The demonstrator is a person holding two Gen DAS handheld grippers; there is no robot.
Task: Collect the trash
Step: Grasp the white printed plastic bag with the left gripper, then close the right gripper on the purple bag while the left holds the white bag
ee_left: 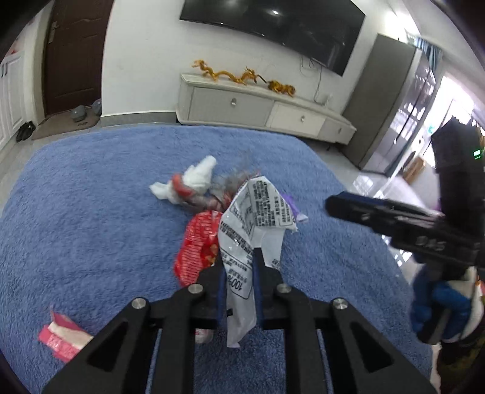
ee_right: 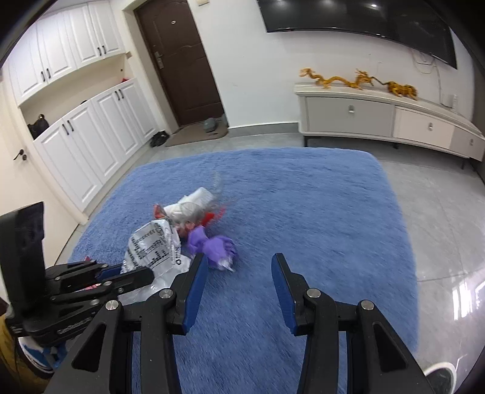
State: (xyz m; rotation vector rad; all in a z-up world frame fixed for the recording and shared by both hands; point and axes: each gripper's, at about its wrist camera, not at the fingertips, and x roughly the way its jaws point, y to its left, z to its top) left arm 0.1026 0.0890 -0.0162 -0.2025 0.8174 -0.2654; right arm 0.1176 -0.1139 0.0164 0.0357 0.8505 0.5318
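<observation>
My left gripper is shut on a white printed plastic wrapper and holds it above the blue rug; the wrapper also shows in the right wrist view. Behind it lie a red wrapper, crumpled white tissue and a clear wrapper with red print. A pink and white wrapper lies near left. My right gripper is open and empty above the rug, just right of a purple wrapper. It also shows at the right of the left wrist view.
A white TV cabinet with golden dragon figures stands at the far wall under a TV. White cupboards and a brown door are at the left. Grey tiled floor surrounds the rug.
</observation>
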